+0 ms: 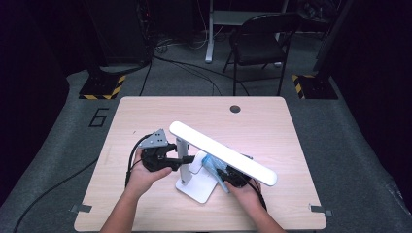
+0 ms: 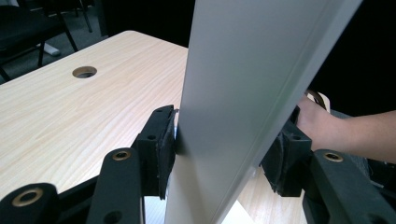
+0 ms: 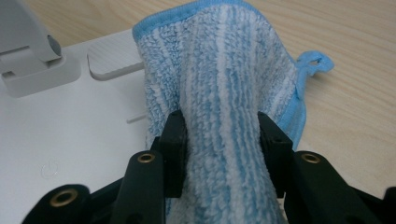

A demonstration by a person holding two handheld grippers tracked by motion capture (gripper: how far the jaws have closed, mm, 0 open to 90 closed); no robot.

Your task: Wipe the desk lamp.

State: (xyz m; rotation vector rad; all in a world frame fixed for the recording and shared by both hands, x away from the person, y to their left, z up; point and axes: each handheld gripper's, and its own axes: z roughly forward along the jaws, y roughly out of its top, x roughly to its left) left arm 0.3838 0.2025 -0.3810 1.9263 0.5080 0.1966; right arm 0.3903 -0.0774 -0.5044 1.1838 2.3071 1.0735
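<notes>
A white desk lamp (image 1: 197,187) stands centre frame on its flat base, its long bar head (image 1: 221,152) slanting from upper left to lower right. A blue-and-white striped terry cloth (image 3: 224,93), bunched, rests on the base.
</notes>
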